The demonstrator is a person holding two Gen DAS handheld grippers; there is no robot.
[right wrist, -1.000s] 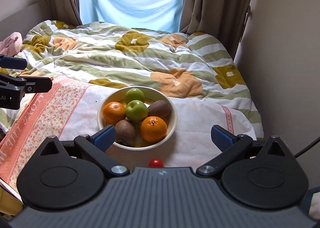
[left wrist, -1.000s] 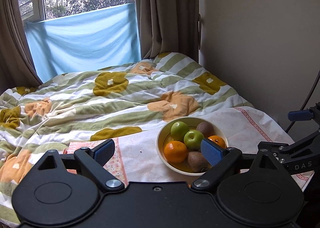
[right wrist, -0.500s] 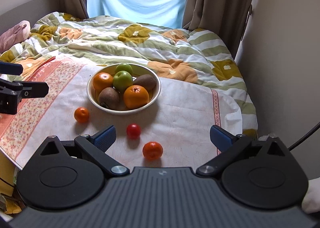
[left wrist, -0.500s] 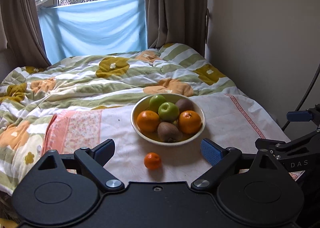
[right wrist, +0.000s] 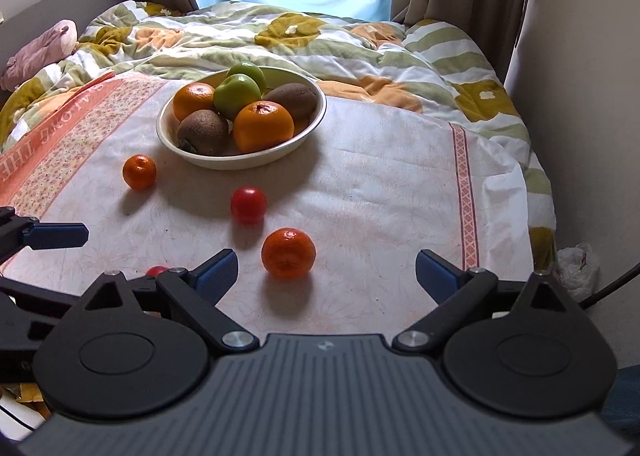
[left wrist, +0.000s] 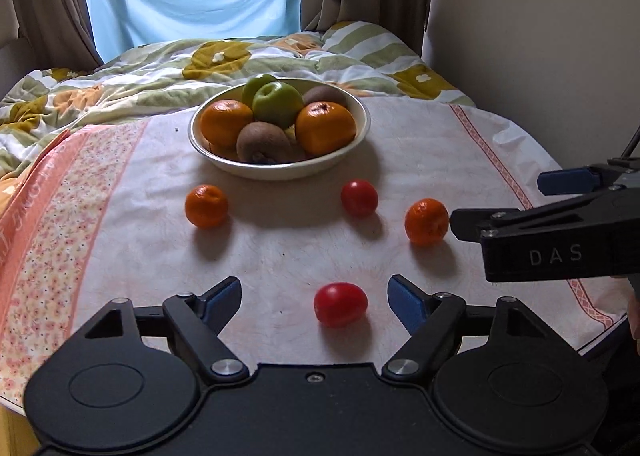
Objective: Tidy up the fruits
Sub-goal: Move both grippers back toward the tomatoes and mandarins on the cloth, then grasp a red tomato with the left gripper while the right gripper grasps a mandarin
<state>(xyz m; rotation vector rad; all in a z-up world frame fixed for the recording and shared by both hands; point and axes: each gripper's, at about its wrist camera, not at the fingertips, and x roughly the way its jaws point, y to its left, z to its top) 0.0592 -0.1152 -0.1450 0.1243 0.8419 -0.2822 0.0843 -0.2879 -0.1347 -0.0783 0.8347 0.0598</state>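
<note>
We see a round cream bowl [left wrist: 280, 172] on the cloth-covered worktop [left wrist: 440, 160], heaped with two glossy green apples, two dimpled oranges and two fuzzy kiwis, the front kiwi [left wrist: 263, 143] lying crosswise. Four loose fruits lie before it: two tangerines [left wrist: 206, 205] [left wrist: 426, 221] and two smooth tomatoes [left wrist: 359, 197] [left wrist: 340, 304]. Our left gripper [left wrist: 315, 300] and right gripper [right wrist: 326, 270] both hover with fingers spread, empty.

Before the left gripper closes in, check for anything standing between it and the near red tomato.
Nothing visible does. The near red tomato lies on bare tablecloth just ahead of the open left gripper, roughly between its fingertips. The right gripper sits off to the side by a small orange.
</note>
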